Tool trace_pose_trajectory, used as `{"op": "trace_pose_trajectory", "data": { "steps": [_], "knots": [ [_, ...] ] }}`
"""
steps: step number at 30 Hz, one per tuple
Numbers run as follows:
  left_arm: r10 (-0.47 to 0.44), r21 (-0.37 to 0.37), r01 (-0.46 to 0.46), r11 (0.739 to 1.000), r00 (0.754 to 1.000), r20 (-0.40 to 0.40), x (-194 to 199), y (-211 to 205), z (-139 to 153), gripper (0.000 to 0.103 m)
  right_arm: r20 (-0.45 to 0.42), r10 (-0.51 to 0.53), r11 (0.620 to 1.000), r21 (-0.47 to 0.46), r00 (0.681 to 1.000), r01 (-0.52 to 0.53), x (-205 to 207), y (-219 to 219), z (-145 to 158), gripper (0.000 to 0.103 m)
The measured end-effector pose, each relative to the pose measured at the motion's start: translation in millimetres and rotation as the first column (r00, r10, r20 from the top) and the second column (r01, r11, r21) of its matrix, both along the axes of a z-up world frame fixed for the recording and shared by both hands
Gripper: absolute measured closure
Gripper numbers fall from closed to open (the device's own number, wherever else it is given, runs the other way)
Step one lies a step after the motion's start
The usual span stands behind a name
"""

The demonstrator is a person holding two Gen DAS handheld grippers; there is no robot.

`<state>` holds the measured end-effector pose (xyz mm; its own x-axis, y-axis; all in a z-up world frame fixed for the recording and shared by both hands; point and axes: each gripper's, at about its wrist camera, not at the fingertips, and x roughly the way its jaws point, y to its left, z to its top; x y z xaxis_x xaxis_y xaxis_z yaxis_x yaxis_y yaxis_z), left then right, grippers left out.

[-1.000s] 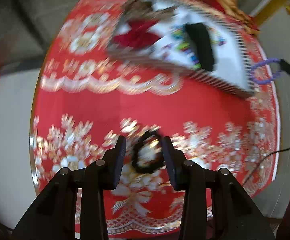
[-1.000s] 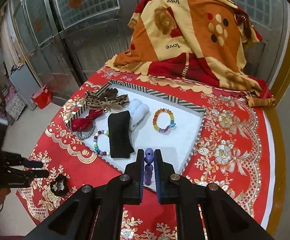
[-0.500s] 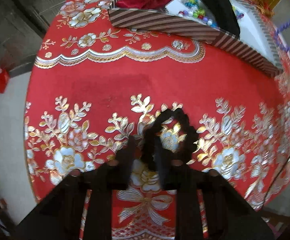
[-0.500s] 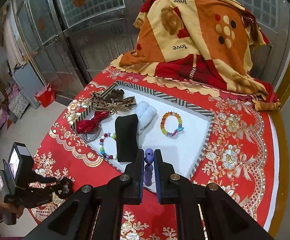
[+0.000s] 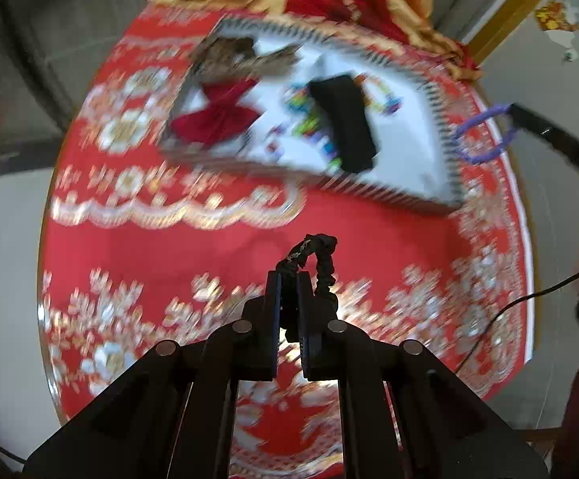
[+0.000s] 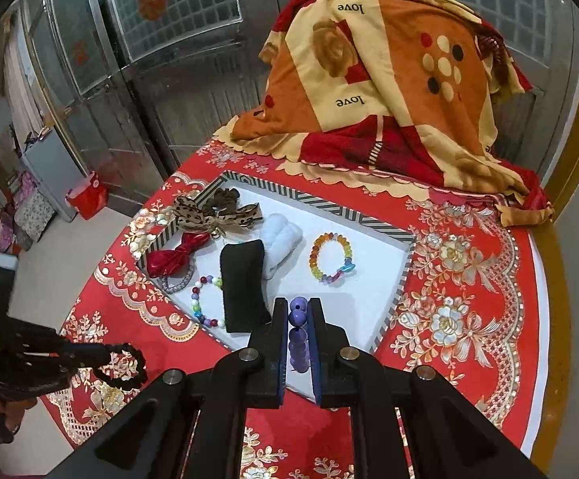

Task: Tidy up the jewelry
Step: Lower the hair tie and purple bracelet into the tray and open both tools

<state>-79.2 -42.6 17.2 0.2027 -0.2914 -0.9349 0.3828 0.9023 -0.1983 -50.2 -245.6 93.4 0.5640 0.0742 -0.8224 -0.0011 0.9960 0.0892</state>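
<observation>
While the left gripper (image 5: 288, 279) was clamped on a black ruched fabric scrunchie (image 5: 316, 257), the loop hung from its fingers above the round table's red cloth with gold flowers (image 5: 169, 247), short of the tray. In the right wrist view the same scrunchie (image 6: 123, 365) appeared at the far left, near the cloth's edge. Further right sat the shallow white tray with a striped rim (image 6: 399, 271), holding a leopard-print bow (image 6: 209, 215), a shiny red bow (image 6: 173, 257), a bracelet of mixed coloured beads (image 6: 205, 303), a black cushion roll (image 6: 243, 283), a white cushion roll (image 6: 281, 241) and a yellow and purple bead bracelet (image 6: 331, 257). Right again, the right gripper (image 6: 298, 305) was closed on a purple bead bracelet (image 6: 297, 319) over the tray's near edge. A patterned orange blanket (image 6: 389, 80) lay heaped at the back.

Judging from this, both pieces were on their way to the tray. To do it well, the left gripper should probably carry the scrunchie over the striped rim before releasing, toward the bows, where soft hair pieces sit. The right should lower its bracelet onto bare white floor, apart from the other beads, so the loops do not tangle.
</observation>
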Motion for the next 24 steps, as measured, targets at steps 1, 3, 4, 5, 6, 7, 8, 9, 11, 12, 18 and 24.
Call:
{"op": "trace_pose_trajectory", "data": {
  "steps": [1, 3, 4, 5, 6, 7, 8, 9, 11, 12, 18, 24],
  "knots": [
    [-0.007, -0.006, 0.007, 1.0, 1.0, 0.011, 7, -4, 7, 0.097, -0.001, -0.001, 1.0, -0.003, 1.0, 0.001, 1, -1, 0, 0.094],
    [-0.021, -0.018, 0.022, 1.0, 0.999, 0.034, 15, -16, 17, 0.097, -0.002, -0.002, 1.0, -0.005, 1.0, 0.002, 3, -3, 0, 0.094],
    [-0.028, -0.022, 0.029, 0.999, 0.999, 0.043, 16, -23, 18, 0.097, -0.002, -0.003, 1.0, -0.007, 1.0, 0.003, 3, -4, 1, 0.094],
    [-0.036, -0.024, 0.037, 0.999, 0.998, 0.054, 18, -31, 21, 0.097, -0.002, -0.004, 1.0, -0.009, 1.0, 0.004, 4, -5, 1, 0.094],
    [-0.045, -0.028, 0.047, 0.999, 0.997, 0.063, 21, -39, 24, 0.097, -0.003, -0.006, 1.0, -0.009, 1.0, 0.005, 5, -6, 1, 0.094],
    [-0.052, -0.032, 0.054, 0.998, 0.996, 0.068, 22, -45, 25, 0.097, -0.003, -0.008, 1.0, -0.009, 1.0, 0.008, 5, -8, 1, 0.094],
    [-0.061, -0.035, 0.064, 0.997, 0.995, 0.075, 25, -54, 27, 0.097, -0.004, -0.01, 1.0, -0.009, 1.0, 0.01, 6, -9, 1, 0.094],
    [-0.068, -0.035, 0.071, 0.997, 0.994, 0.08, 27, -59, 29, 0.097, -0.005, -0.012, 1.0, -0.01, 1.0, 0.012, 7, -11, 1, 0.094],
    [-0.083, -0.036, 0.086, 0.996, 0.993, 0.087, 32, -72, 31, 0.097, -0.008, -0.017, 1.0, -0.01, 1.0, 0.017, 9, -14, 0, 0.094],
    [-0.088, -0.035, 0.091, 0.995, 0.992, 0.089, 34, -76, 31, 0.097, -0.01, -0.018, 1.0, -0.009, 1.0, 0.018, 10, -15, 0, 0.094],
    [-0.113, -0.026, 0.116, 0.993, 0.99, 0.085, 49, -108, 23, 0.097, -0.029, -0.025, 1.0, -0.004, 0.999, 0.025, 20, -24, -9, 0.094],
    [-0.108, -0.028, 0.109, 0.994, 0.994, 0.028, 67, -129, -2, 0.097, -0.066, -0.018, 0.999, 0.034, 0.998, 0.02, 35, -29, -29, 0.094]
  ]
}}
